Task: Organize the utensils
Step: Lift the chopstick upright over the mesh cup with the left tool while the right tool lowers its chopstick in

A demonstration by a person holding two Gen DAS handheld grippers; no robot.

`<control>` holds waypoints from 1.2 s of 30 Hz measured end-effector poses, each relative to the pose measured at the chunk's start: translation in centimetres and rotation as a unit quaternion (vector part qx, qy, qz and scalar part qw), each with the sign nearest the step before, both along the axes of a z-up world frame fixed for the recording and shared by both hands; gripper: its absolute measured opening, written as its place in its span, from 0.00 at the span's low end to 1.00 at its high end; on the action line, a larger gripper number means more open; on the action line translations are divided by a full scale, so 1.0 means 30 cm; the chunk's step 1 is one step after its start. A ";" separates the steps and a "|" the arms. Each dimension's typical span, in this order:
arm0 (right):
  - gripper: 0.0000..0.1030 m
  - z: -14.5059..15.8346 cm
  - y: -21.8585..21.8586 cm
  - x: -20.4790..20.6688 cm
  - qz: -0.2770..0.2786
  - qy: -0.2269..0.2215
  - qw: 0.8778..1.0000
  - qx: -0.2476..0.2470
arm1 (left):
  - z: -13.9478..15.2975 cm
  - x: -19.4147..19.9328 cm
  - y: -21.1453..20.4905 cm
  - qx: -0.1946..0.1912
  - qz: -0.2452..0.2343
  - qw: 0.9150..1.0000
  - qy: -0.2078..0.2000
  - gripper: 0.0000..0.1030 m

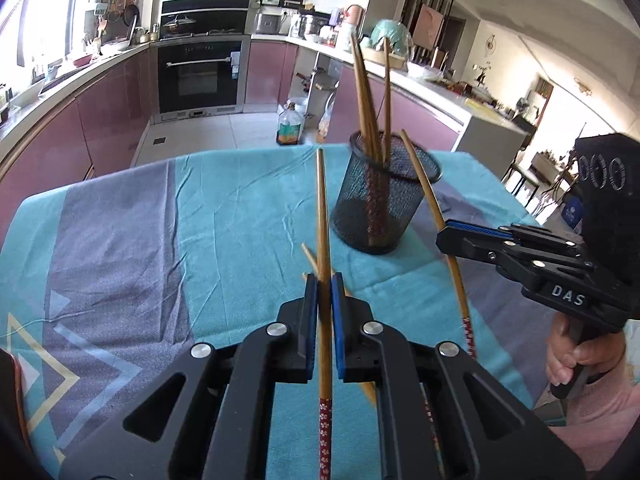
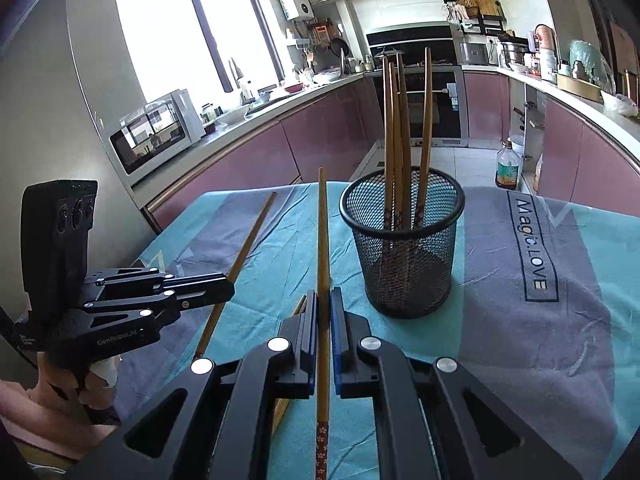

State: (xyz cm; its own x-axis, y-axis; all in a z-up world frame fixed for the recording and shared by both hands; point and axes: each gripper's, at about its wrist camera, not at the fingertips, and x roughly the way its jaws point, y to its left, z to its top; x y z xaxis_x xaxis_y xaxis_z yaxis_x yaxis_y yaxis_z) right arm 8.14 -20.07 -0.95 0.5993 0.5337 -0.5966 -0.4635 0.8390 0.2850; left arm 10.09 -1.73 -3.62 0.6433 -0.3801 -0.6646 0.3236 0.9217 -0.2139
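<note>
While both of my grippers are clamped tight, each pinches one long bamboo chopstick with a red flowered handle. My left gripper (image 1: 324,280) holds its chopstick (image 1: 323,240) between the blue pads, thin tip pointing away toward the far edge of the teal and grey patterned tablecloth (image 1: 160,220). My right gripper (image 2: 324,296) grips its own chopstick (image 2: 323,240) the same way, lifted above the cloth. The black wire-mesh cup (image 2: 402,248) stands upright on the cloth, just right of and beyond my right fingers, with several more bamboo chopsticks (image 2: 398,128) standing in it, tips up. Another loose chopstick (image 1: 310,258) lies on the cloth under my left fingers.
</note>
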 end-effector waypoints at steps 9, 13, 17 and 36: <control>0.05 0.106 -0.081 0.010 -0.029 -0.045 0.998 0.023 | 0.168 -0.021 0.042 -0.063 -0.026 0.997 -0.044 0.07; 0.05 0.154 -0.110 0.015 -0.034 -0.064 0.997 0.034 | 0.228 -0.012 0.060 -0.083 -0.031 0.994 -0.059 0.07; 0.05 0.200 -0.129 0.030 -0.033 -0.084 0.995 0.039 | 0.289 0.011 0.047 -0.097 -0.031 0.992 -0.078 0.07; 0.05 0.388 -0.162 0.103 -0.041 -0.164 0.985 0.039 | 0.500 0.152 -0.035 -0.116 -0.029 0.982 -0.145 0.07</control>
